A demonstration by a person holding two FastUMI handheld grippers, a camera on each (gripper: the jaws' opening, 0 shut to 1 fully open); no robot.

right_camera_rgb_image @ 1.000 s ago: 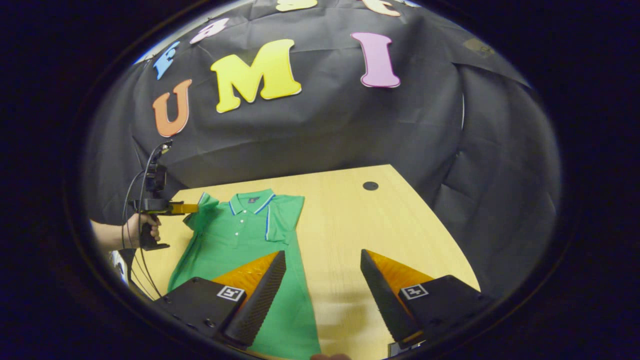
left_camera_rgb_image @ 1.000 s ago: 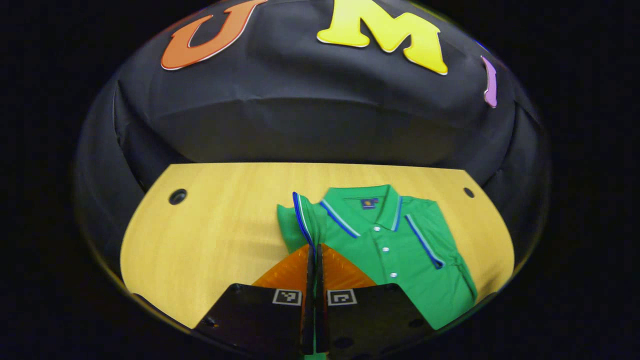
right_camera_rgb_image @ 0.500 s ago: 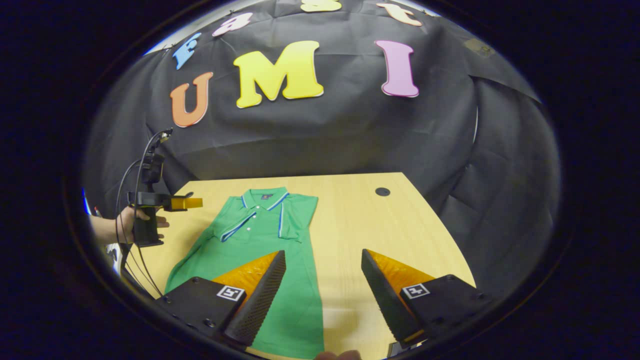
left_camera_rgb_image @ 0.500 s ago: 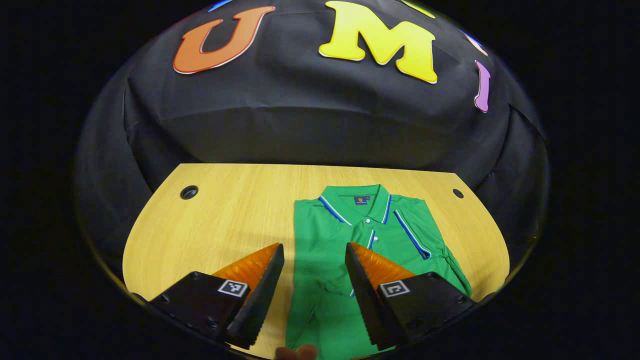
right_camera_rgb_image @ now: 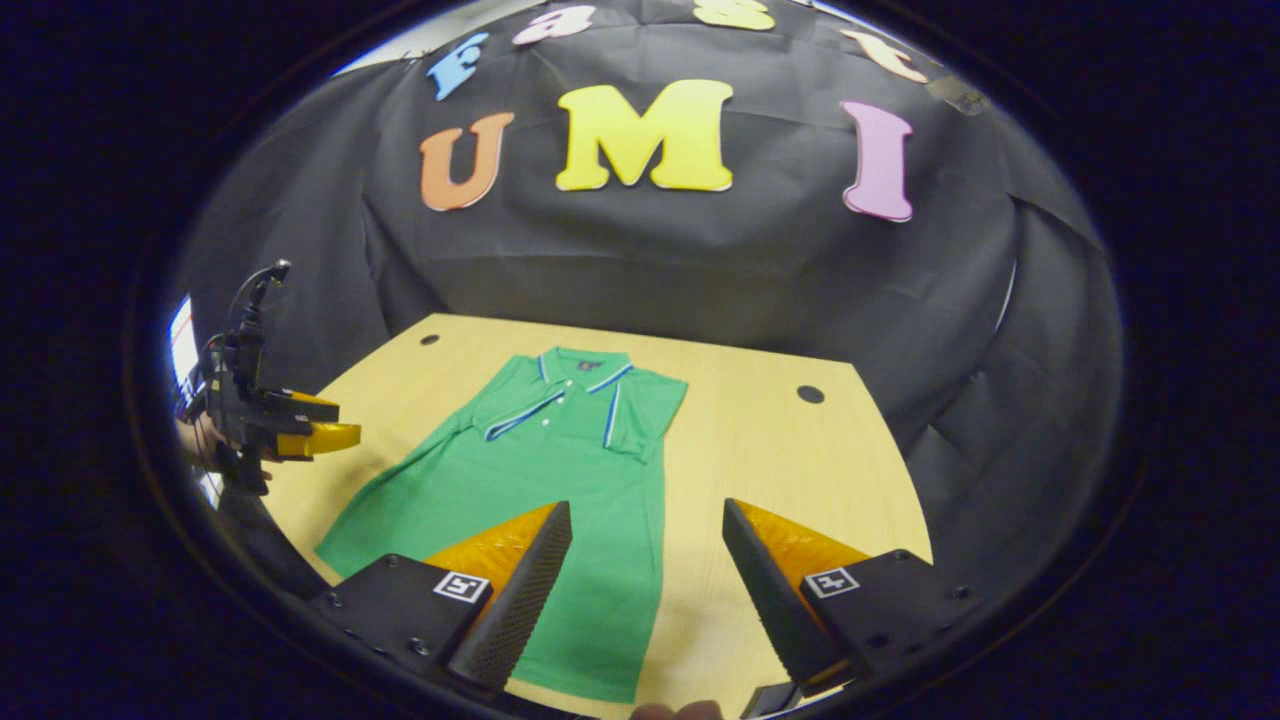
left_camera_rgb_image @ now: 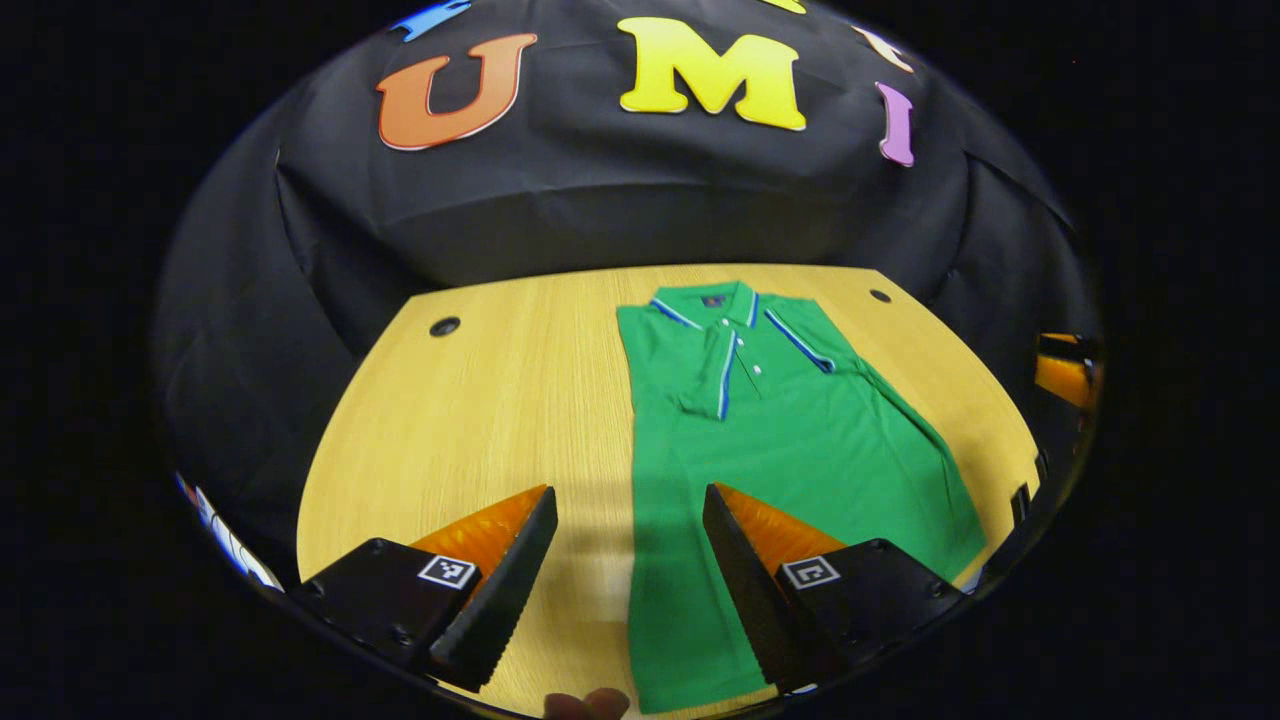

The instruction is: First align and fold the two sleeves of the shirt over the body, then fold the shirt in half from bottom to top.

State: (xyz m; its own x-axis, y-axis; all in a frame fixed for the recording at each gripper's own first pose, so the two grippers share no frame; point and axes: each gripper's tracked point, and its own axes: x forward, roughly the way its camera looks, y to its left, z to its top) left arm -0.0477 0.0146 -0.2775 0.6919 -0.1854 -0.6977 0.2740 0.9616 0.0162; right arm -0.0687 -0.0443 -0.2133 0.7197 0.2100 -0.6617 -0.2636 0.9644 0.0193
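Note:
A green polo shirt [left_camera_rgb_image: 790, 430] with blue and white trim lies flat on the wooden table [left_camera_rgb_image: 480, 420], collar toward the far wall. Both sleeves are folded in over its chest, their striped cuffs near the button placket. My left gripper [left_camera_rgb_image: 625, 570] is open, held above the table near the shirt's lower left edge. My right gripper [right_camera_rgb_image: 645, 580] is open too, above the lower right edge of the shirt [right_camera_rgb_image: 540, 480]. In the right gripper view the left gripper [right_camera_rgb_image: 300, 425] shows at the far left, held in a hand and open. Neither gripper touches the cloth.
The table [right_camera_rgb_image: 760, 450] has a round cable hole at each far corner, one [left_camera_rgb_image: 444, 326] at the left and one [right_camera_rgb_image: 810, 394] at the right. Black cloth walls close in the booth behind and beside the table.
My left gripper let go of the left sleeve, which now lies folded over the chest, then opened and drew back toward the shirt's bottom. My right gripper stayed open and pulled back slightly.

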